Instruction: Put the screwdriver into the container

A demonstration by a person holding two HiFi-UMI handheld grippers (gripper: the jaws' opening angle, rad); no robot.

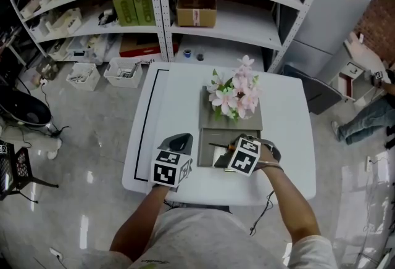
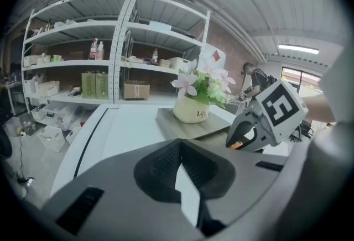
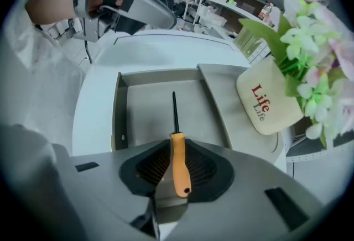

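Spanning the scene, a white table (image 1: 284,138) carries an open grey container (image 3: 149,107) beside a flower pot (image 3: 269,103). Left gripper (image 2: 180,165): jaws together, empty. Right gripper (image 3: 177,152): clenched on the orange-handled screwdriver (image 3: 180,173), whose shaft points over the container's floor.

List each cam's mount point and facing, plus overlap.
Head view: on the person's head, steeply down at the white table; forearms, left gripper and right gripper show.
Left gripper view: on left gripper, facing across the table to the shelves; its own fingers show.
Right gripper view: on right gripper, facing into the grey container; its fingers holding the screwdriver show.
Shared: both gripper views see the flower pot and the other gripper.
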